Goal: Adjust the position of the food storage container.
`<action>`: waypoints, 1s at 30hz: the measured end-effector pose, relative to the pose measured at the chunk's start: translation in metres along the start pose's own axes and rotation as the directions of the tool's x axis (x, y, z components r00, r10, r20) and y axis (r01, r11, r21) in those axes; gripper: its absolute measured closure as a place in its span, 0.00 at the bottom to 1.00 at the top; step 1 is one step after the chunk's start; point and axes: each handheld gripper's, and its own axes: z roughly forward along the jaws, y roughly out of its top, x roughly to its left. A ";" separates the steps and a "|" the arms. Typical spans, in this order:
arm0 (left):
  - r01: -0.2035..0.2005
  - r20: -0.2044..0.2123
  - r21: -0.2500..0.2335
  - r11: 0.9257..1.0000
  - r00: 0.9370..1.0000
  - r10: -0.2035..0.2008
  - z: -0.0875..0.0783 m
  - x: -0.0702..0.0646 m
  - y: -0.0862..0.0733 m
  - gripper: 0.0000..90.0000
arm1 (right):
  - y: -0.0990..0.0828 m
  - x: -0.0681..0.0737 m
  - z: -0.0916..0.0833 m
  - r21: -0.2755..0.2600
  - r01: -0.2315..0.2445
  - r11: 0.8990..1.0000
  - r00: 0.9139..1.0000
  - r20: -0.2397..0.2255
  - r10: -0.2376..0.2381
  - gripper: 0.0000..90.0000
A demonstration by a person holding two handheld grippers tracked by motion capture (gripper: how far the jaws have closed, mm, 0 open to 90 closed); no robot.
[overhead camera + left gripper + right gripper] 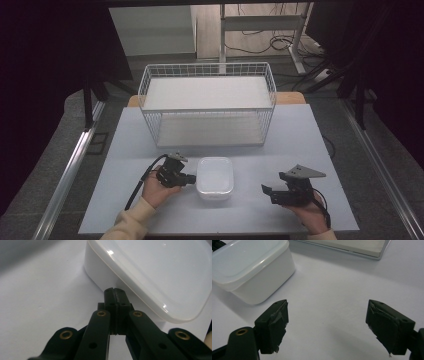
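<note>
So the white lidded container (215, 178) sits on the desk (300, 135) near the front edge, right between the two claws. The left claw (192, 179) is clenched tight with nothing in it, tips pointing at the container's left side and just about touching the wall under the lid rim. The right claw (267, 192) is spread wide and empty, well apart from the container on its other side, with bare desk in between. Behind the container stands a white wire basket (207, 105), apart from it. Nothing blocks either claw.
</note>
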 end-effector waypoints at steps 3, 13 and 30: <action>0.008 -0.001 -0.015 1.000 1.000 -0.008 0.000 -0.001 0.000 1.00 | 0.000 0.000 0.000 0.001 0.002 1.000 1.000 0.000 -0.002 0.20; 0.014 -0.098 -0.159 0.987 0.995 -0.030 -0.036 0.003 -0.013 0.83 | 0.001 0.002 -0.002 -0.038 -0.008 0.999 1.000 -0.012 0.007 0.19; 0.149 -0.062 -0.251 0.956 0.984 -0.170 -0.056 0.014 -0.029 0.41 | 0.006 0.005 0.004 -0.050 -0.071 0.996 0.996 -0.059 0.068 0.18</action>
